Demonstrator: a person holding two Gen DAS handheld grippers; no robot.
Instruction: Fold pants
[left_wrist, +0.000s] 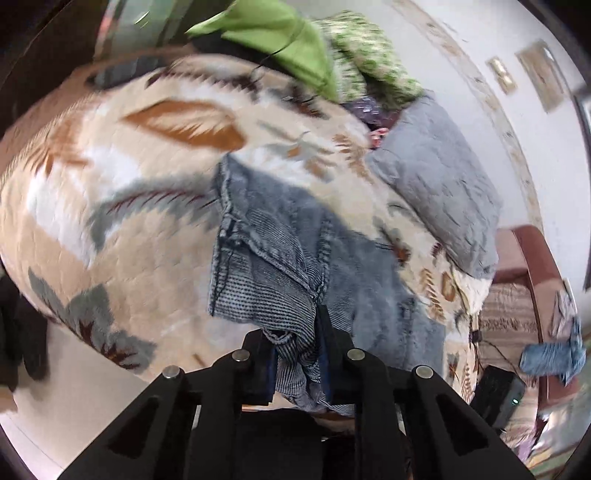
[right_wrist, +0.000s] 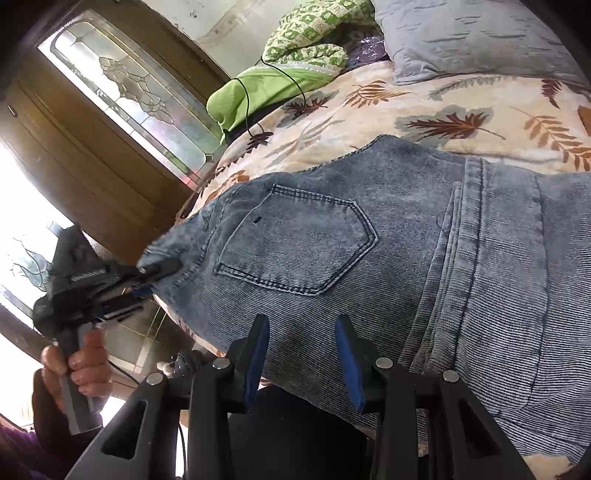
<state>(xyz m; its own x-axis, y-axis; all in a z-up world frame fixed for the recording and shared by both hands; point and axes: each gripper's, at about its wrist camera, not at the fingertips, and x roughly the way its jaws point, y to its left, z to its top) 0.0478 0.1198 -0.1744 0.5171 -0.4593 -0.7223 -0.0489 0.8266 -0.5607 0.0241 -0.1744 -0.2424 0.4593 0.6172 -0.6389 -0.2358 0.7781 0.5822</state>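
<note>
Two grippers on jeans, spread across bed, long axis left-right. Left gripper pinches bunched denim at left end. Right gripper jaws part-open over near edge, pads not gripping. Fold rightward.

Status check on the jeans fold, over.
Left gripper shut on jeans edge. Right gripper open over denim. Black cable clear, far side.

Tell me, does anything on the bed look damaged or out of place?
A thin black cable lies looped over the bright green cloth on the leaf-patterned quilt. The blue denim pants show no damage.
</note>
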